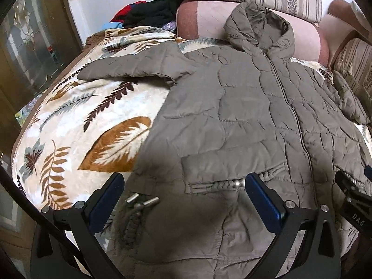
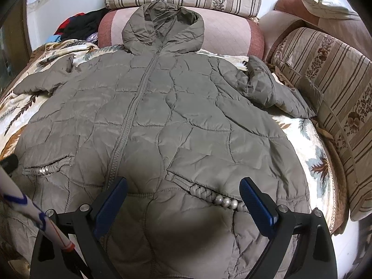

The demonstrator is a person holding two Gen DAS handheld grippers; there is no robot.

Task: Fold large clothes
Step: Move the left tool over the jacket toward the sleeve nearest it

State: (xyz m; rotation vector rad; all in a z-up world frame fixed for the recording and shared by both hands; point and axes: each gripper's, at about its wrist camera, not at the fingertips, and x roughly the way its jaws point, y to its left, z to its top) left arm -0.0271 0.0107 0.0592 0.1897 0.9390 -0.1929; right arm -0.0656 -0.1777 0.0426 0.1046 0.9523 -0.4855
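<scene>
A grey-brown quilted hooded jacket (image 1: 244, 107) lies flat, front up and zipped, on a leaf-patterned blanket (image 1: 76, 121); it also shows in the right wrist view (image 2: 167, 116). Its hood rests on a pink cushion. The left sleeve (image 1: 130, 65) lies spread out; the right sleeve (image 2: 274, 88) is bunched. My left gripper (image 1: 183, 190) is open over the hem near the left pocket and metal toggles (image 1: 141, 202). My right gripper (image 2: 183, 193) is open over the right pocket with its beaded braid (image 2: 216, 197). Neither holds anything.
Striped floral cushions (image 2: 325, 74) line the back and right side. A pink cushion (image 2: 227, 32) sits behind the hood. A pile of dark, red and blue clothes (image 1: 148, 11) lies at the back left. A glass door (image 1: 30, 46) stands at left.
</scene>
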